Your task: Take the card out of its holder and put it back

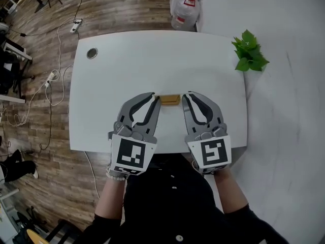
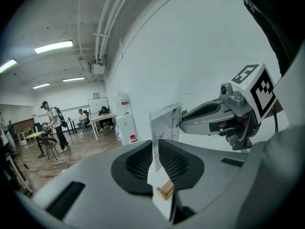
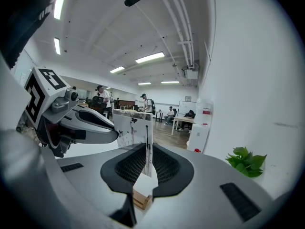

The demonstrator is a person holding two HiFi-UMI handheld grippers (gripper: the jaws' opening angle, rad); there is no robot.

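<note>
A small wooden card holder (image 1: 170,99) sits on the white table (image 1: 152,60), between my two grippers. A white printed card (image 2: 166,124) stands upright above the holder (image 2: 166,190). My left gripper (image 1: 156,97) is shut on the card's left edge, its jaws (image 2: 156,159) pinching it. My right gripper (image 1: 186,96) is shut on the opposite edge of the card (image 3: 132,128), with the holder (image 3: 141,199) just below. I cannot tell whether the card's lower edge rests in the slot. Each gripper view shows the other gripper beyond the card.
A green plant (image 1: 250,51) stands past the table's far right corner. A water bottle (image 1: 185,6) stands behind the table, and a cable grommet (image 1: 92,53) is set at the table's far left. Cables lie on the wooden floor (image 1: 51,80) to the left. People sit and stand far off (image 2: 52,120).
</note>
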